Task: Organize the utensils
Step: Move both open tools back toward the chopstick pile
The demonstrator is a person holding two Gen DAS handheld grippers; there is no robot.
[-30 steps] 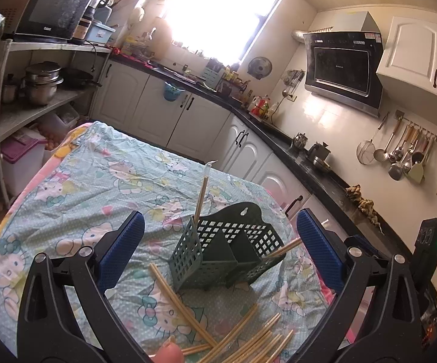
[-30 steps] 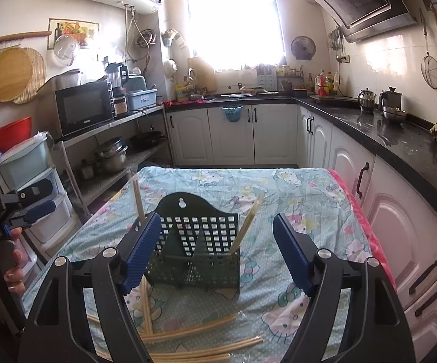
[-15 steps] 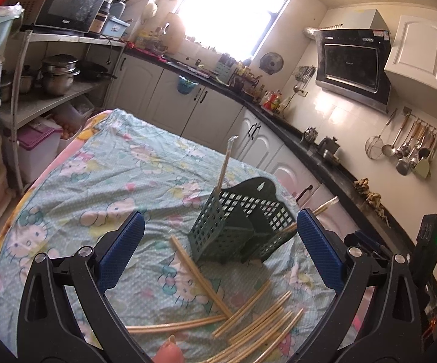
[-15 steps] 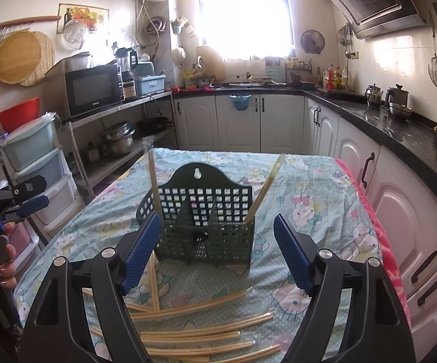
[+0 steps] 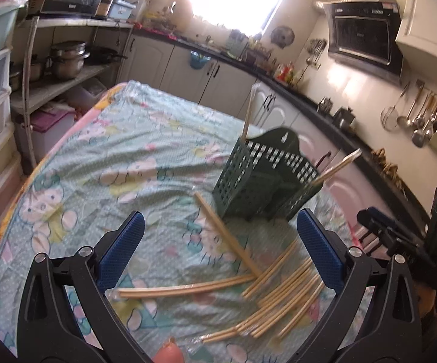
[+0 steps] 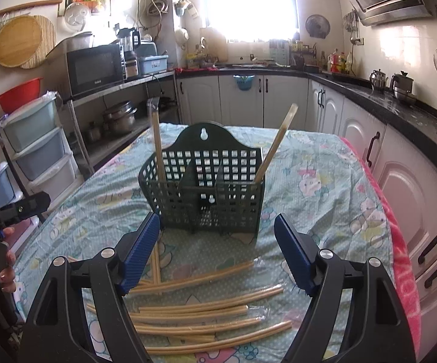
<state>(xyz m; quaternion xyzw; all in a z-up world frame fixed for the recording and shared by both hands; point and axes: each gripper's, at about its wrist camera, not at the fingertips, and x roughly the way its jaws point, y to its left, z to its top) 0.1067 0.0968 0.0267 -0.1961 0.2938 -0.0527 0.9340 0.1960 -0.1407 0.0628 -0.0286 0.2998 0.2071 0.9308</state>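
A dark green utensil basket [image 6: 209,190] stands on the table; it also shows in the left wrist view [image 5: 264,178]. Two wrapped chopstick pairs stand in it, one at the left [image 6: 158,145] and one at the right [image 6: 276,142]. Several wrapped chopstick pairs [image 6: 206,311] lie on the cloth in front of it, also in the left wrist view [image 5: 279,290]. My left gripper [image 5: 218,242] is open and empty above them. My right gripper [image 6: 217,251] is open and empty just in front of the basket.
The table has a pale green cartoon-print cloth [image 5: 112,157]. White cabinets under a black counter [image 6: 400,115] run along the right. A shelf with pots [image 5: 64,60] and plastic drawers [image 6: 34,145] stand at the left.
Both grippers have drawn back and tilted down, so more of the loose chopsticks show. The basket and the chopsticks in it have not moved.
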